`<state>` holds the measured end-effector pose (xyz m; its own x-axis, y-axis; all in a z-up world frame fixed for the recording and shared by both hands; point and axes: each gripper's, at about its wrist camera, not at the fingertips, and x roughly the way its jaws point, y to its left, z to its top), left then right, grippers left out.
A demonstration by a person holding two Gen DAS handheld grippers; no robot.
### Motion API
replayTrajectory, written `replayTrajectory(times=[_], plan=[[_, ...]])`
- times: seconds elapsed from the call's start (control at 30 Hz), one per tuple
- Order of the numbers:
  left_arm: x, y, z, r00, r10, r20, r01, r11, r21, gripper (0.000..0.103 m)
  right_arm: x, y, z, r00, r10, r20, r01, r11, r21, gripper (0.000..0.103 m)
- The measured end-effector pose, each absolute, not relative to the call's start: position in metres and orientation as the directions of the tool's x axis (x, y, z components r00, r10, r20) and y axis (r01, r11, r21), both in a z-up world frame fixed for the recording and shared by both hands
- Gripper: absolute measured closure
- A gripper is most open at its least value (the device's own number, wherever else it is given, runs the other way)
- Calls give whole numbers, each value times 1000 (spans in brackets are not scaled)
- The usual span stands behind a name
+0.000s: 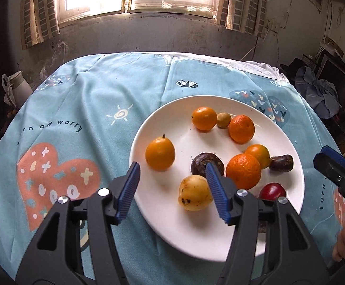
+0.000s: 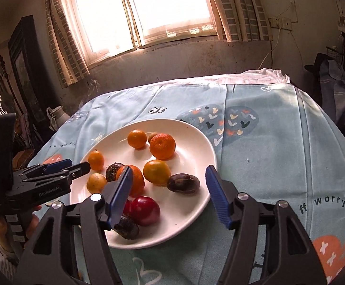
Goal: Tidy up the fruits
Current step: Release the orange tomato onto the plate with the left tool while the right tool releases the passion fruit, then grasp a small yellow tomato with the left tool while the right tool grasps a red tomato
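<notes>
All the fruits are being carried on one white plate (image 1: 288,147), which is resting on the cloth-covered surface (image 1: 96,99); none is being held. The left tongs (image 1: 173,190) are being held apart and empty over the near rim, and the yellow fruit (image 1: 193,193) is lying just ahead between the two blue pads, slightly toward the right-hand one, apart from both. Its long axis is running roughly from the near rim toward the plate's middle, about in line with the tongs. The right tongs (image 2: 170,193) are likewise being held apart and empty at the plate's near right edge, with the red fruit (image 2: 146,210) lying just ahead near their left pad. The left tongs are judged the nearer for the yellow fruit, the right for the red one. A dark fruit (image 2: 128,229) at the near rim is being partly covered by the right tongs' left pad, and another dark fruit (image 1: 200,162) is being partly masked by the left tongs. No sorting place other than the plate is being shown, so the intended arrangement cannot be told.
</notes>
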<state>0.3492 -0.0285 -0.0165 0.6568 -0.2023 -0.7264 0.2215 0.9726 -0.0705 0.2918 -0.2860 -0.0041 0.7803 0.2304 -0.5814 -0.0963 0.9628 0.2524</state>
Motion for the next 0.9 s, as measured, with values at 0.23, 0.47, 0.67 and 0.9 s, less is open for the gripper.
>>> replayTrajectory(times=[0.23,0.47,0.67,0.9], plan=[[277,0,-7,664,-220,-715,223,971,-91,40,229,-277,22,781,307,-543,-165,941,294,39],[198,6,-32,637,-214,-740,265,963,-50,39,158,-273,-12,751,345,-563,-193,930,312,39],[177,-15,-43,614,-237,-753,344,939,-15,39,128,-257,-36,669,422,-612,-289,906,310,39],[183,-27,-56,575,-250,-779,393,920,-5,56,123,-241,-47,631,423,-650,-332,905,266,39]])
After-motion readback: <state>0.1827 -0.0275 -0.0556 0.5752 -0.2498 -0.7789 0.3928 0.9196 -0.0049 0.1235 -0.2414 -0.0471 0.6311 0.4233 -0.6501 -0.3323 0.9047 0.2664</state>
